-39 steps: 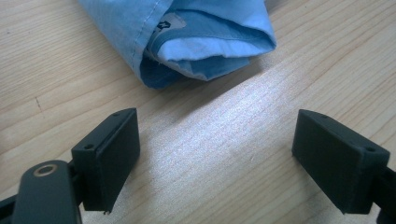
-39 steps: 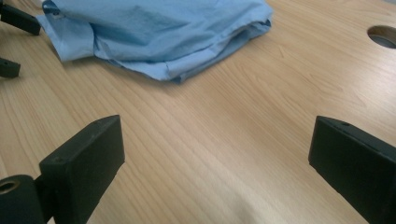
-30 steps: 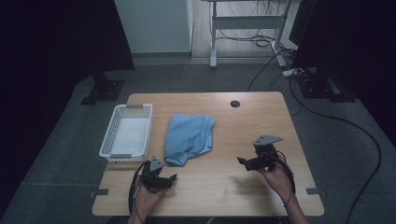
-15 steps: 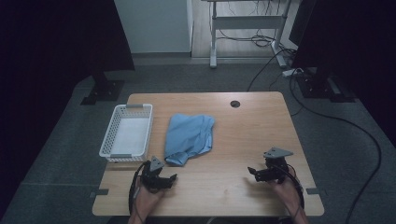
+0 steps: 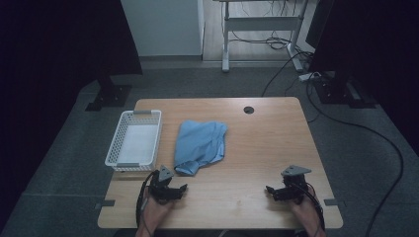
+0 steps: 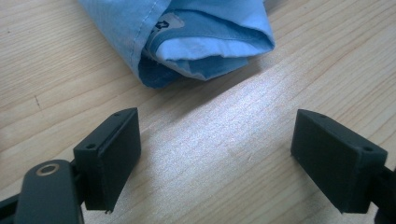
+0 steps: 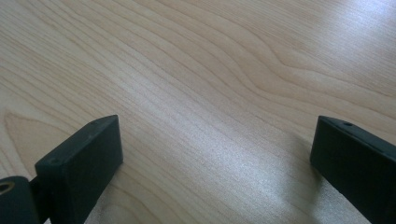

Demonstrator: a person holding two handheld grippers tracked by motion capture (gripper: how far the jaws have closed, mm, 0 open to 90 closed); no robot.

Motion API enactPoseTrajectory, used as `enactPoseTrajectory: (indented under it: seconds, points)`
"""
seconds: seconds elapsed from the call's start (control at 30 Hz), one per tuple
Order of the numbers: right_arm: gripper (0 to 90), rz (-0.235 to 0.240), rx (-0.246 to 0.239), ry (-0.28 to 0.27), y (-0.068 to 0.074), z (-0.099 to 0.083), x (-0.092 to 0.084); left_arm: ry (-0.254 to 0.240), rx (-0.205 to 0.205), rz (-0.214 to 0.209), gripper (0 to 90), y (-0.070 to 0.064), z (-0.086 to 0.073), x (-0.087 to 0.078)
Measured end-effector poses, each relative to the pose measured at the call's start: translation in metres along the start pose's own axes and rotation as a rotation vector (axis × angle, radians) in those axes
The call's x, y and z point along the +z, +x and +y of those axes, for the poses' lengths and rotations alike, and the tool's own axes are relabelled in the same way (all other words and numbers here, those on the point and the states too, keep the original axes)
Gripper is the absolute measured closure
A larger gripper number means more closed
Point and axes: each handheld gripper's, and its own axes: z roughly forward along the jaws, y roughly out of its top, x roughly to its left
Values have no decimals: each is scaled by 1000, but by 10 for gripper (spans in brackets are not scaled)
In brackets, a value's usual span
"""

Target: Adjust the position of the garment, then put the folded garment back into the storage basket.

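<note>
- The crumpled light-blue cloth garment (image 5: 200,146) lies on the pale wooden table (image 5: 257,148), just right of the white plastic slatted basket (image 5: 134,139), its near corner pointing at the person.
- The left gripper (image 5: 179,189) rests low on the table just short of that corner, jaws spread wide with nothing between them; in the left gripper view the folded hem (image 6: 205,51) sits ahead of the gap.
- The right gripper (image 5: 271,190) sits well apart near the right front edge, jaws likewise wide and empty over bare wood.
- To pick up cleanly, I judge the left should slide forward low, take several layers of the hem deep in the jaws, then close.
- Hard to tell: how many layers the fold holds, and what the small printed label (image 6: 164,23) says.
</note>
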Motion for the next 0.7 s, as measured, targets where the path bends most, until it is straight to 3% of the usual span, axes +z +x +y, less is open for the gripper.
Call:
enactPoseTrajectory:
  seconds: [0.4, 0.57, 0.7]
  points:
    - [8, -14, 14, 4, 0, 0, 0, 5, 0, -9, 116, -1, 0, 0]
    - [8, -14, 15, 4, 0, 0, 0, 10, -34, -18, 59, 1, 1, 1]
    - [8, -15, 16, 5, 0, 0, 0, 1, -39, -24, 50, 2, 4, -2]
